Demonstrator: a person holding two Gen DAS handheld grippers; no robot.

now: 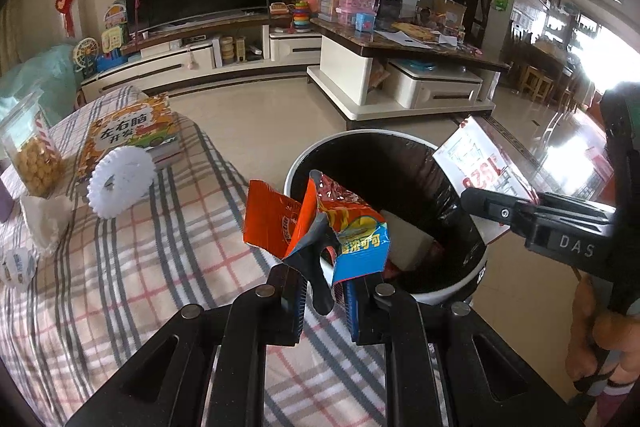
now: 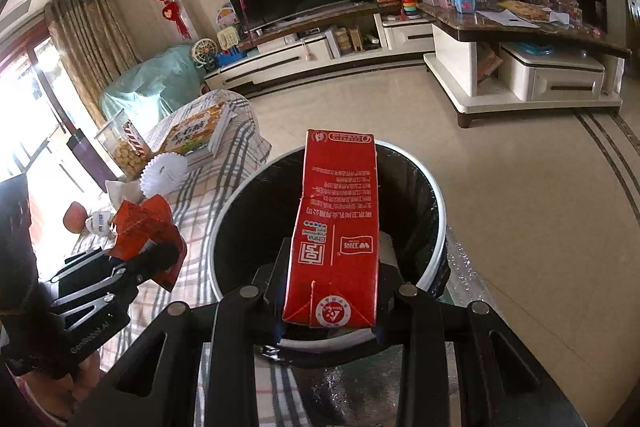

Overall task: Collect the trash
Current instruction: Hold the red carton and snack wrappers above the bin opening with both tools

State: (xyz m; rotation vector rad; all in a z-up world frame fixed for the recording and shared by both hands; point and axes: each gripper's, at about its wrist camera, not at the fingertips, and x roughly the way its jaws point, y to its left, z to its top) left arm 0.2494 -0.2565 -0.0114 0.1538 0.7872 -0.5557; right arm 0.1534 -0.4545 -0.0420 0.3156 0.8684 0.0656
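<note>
My left gripper (image 1: 326,279) is shut on a crumpled orange and blue snack wrapper (image 1: 320,223), held at the near rim of the white trash bin (image 1: 304,159) with its black liner. In the right wrist view the wrapper (image 2: 144,227) shows at the left, still over the checked cloth. My right gripper (image 2: 332,291) is shut on a red milk carton (image 2: 340,211), which points out over the bin's (image 2: 438,211) open mouth. From the left wrist view the carton (image 1: 480,163) hangs over the bin's right rim. Some trash lies inside the bin.
A table with a checked cloth (image 1: 140,267) stands left of the bin and carries a book (image 1: 128,135), a white paper fan (image 1: 120,183), a jar of snacks (image 1: 32,155) and crumpled tissue (image 1: 46,223). Beyond lie tiled floor, a TV stand and a cluttered coffee table (image 1: 400,43).
</note>
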